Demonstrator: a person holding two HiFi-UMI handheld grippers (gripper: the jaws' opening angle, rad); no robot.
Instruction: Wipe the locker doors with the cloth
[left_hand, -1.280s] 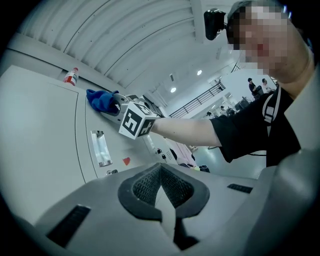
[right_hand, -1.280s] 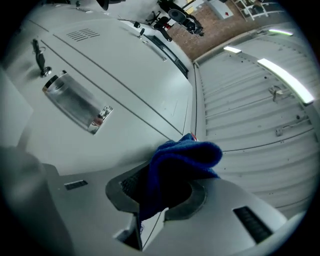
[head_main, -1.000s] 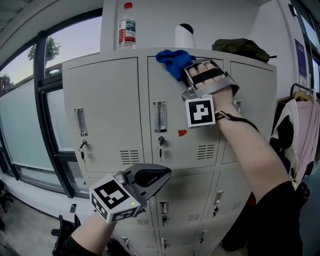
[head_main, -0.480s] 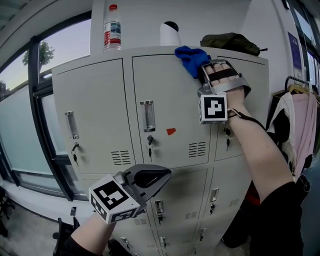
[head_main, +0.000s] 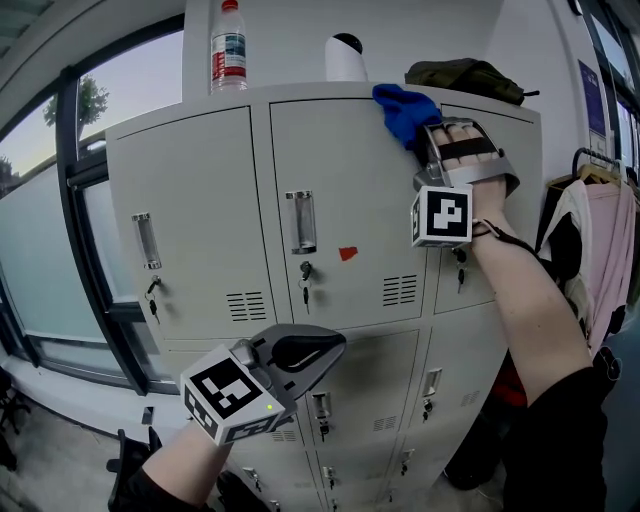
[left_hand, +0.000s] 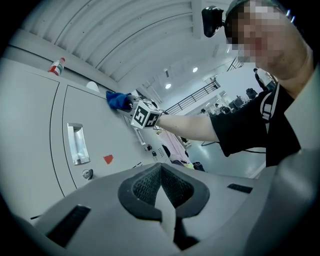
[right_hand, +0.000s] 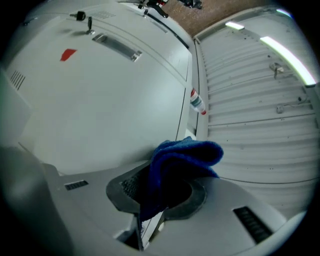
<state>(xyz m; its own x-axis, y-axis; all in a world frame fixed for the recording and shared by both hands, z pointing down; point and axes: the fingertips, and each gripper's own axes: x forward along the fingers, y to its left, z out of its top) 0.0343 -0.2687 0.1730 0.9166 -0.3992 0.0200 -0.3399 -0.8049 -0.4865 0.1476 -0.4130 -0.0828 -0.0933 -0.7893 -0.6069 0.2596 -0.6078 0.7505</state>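
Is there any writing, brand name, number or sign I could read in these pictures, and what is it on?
Nothing here can be read as words or numbers.
Label on the bottle: print too small.
Blue wall sign: too blurred.
Both marker cubes: black-and-white patterns, no words.
The red sticker on the locker door: no print shows.

Illumination is even and cool: daylight enters through the window (head_main: 40, 250) left of the left tool (head_main: 325, 352), and ceiling strip lights (right_hand: 285, 57) glare above the right tool (right_hand: 162, 195). Both tool views curve strongly, with dark vignetted corners.
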